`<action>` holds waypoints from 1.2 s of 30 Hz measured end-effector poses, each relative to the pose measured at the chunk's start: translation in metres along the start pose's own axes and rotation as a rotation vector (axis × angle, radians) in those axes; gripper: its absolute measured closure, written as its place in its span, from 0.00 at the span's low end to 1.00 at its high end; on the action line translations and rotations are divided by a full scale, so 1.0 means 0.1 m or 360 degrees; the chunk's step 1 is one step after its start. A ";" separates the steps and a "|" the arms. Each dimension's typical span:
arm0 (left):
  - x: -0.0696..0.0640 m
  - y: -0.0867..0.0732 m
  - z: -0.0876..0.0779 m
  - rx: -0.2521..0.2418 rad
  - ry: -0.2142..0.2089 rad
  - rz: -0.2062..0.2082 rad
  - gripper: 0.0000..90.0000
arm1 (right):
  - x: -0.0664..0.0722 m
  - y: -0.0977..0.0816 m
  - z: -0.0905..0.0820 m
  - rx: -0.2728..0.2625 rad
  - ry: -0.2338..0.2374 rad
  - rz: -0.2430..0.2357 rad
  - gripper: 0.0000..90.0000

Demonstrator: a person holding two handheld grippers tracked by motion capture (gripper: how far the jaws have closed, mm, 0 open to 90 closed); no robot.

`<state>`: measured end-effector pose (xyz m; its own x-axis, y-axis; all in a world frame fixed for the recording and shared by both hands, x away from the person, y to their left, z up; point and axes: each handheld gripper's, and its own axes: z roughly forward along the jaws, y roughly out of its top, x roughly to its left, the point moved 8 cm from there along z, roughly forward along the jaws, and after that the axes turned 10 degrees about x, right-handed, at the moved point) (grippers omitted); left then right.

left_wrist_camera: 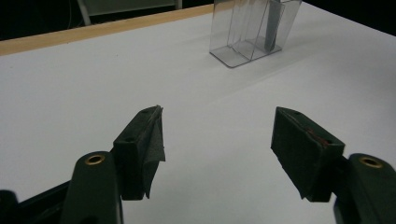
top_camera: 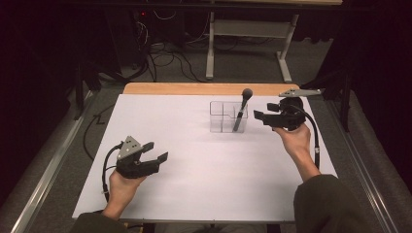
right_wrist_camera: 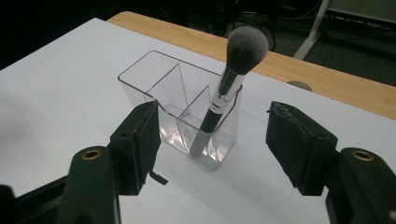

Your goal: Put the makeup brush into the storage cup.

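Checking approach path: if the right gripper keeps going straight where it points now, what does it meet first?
Probably the clear organizer, which stands centred between the open jaws of the right gripper, with the makeup brush standing in its near compartment. Depth is unclear.

A white table top [top_camera: 194,184] is filling the middle of the high view, with a wooden edge strip [top_camera: 194,89] running along its far side. Beyond it, at the top of the frame, a grey desk frame [top_camera: 210,53] is standing on carpet, and black cables [top_camera: 165,60] are lying tangled at upper left.
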<state>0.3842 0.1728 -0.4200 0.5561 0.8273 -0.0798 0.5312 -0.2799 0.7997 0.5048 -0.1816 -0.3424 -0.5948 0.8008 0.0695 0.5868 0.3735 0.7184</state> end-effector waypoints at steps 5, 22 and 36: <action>0.00 0.00 0.00 0.0000 0.0002 0.0003 0.38 | 0.01 -0.03 -0.05 -0.0001 0.0007 0.0003 0.41; 0.00 0.00 0.00 -0.0001 0.0004 0.0002 0.38 | 0.06 -0.13 -0.20 -0.0049 0.0043 -0.0015 0.41; 0.00 0.00 0.00 -0.0002 0.0003 0.0003 0.38 | 0.07 -0.20 -0.32 -0.0079 0.0063 -0.0017 0.41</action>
<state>0.3839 0.1728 -0.4196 0.5556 0.8278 -0.0771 0.5295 -0.2809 0.8005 0.4716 -0.1986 -0.3342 -0.6229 0.7773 0.0884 0.5529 0.3575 0.7527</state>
